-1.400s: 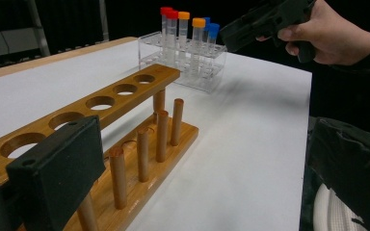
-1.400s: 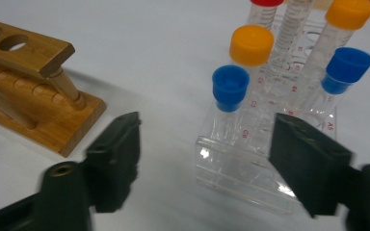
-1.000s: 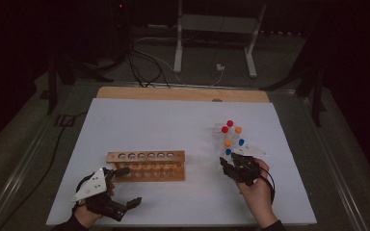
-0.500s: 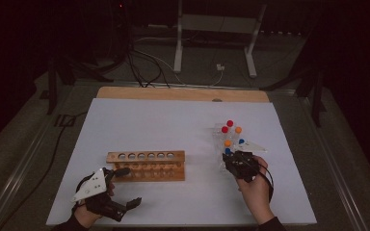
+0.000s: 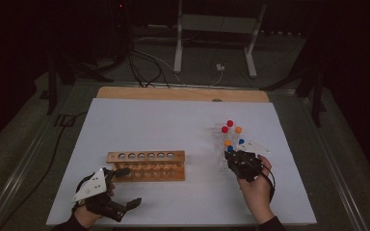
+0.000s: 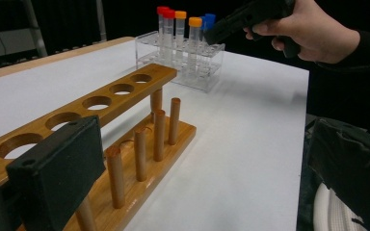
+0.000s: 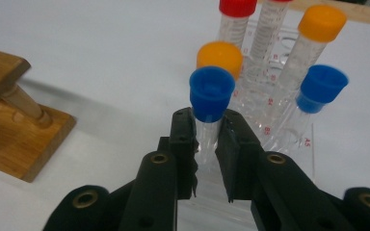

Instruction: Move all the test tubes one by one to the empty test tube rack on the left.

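A clear plastic rack (image 5: pixel 220 153) at the right of the white mat holds several capped tubes, red, orange and blue. My right gripper (image 7: pixel 207 144) is shut on the nearest blue-capped tube (image 7: pixel 212 94), gripping it just under the cap while the tube stands in the rack (image 7: pixel 289 139). A second blue-capped tube (image 7: pixel 322 86) and an orange-capped one (image 7: pixel 219 55) stand close behind it. A wooden rack (image 5: pixel 147 165) with a row of empty holes sits at centre left. My left gripper (image 5: pixel 127 186) rests open at its left end, with nothing between the jaws (image 6: pixel 204 183).
The white mat (image 5: pixel 173 120) covers the table, with a wooden board (image 5: pixel 183 94) along its far edge. Metal stand legs (image 5: pixel 178 48) and cables lie on the floor beyond. Bare mat lies between the two racks.
The right gripper's jaws have closed onto the blue-capped tube. Both hands have kept their places, and the left gripper stays as it was.
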